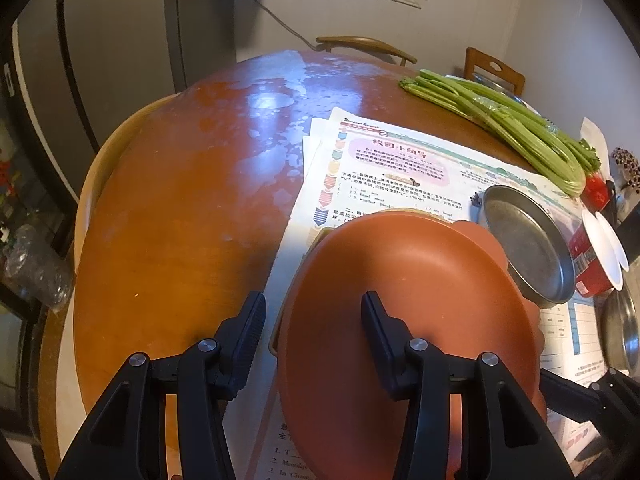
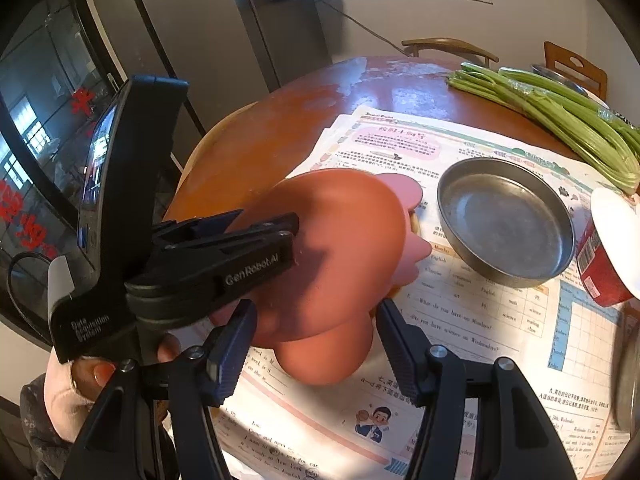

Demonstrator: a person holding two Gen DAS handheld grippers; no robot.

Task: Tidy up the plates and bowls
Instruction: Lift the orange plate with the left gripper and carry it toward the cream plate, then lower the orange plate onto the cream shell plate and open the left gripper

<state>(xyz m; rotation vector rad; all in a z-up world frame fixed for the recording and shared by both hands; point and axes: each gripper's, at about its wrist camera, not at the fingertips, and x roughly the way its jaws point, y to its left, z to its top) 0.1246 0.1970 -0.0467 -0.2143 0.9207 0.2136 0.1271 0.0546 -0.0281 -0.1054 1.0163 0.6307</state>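
Round wooden table (image 1: 180, 208) lies bare at its left edge. Worksheets (image 2: 480, 312) carry the terracotta plate (image 1: 400, 280), its near rim pinched by the left gripper (image 1: 314, 324); right gripper (image 2: 316, 336) jaws straddle its lobe, contact unclear. Steel dish (image 2: 504, 224) sits beside it.

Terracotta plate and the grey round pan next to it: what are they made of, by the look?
Terracotta plate: probably silicone or matte plastic; even colour, no gloss, soft lobed rim. Can't tell which.
Grey round pan: metal, likely stainless steel or aluminium; dull brushed sheen, scuffed, stained base, thin rim catching light.
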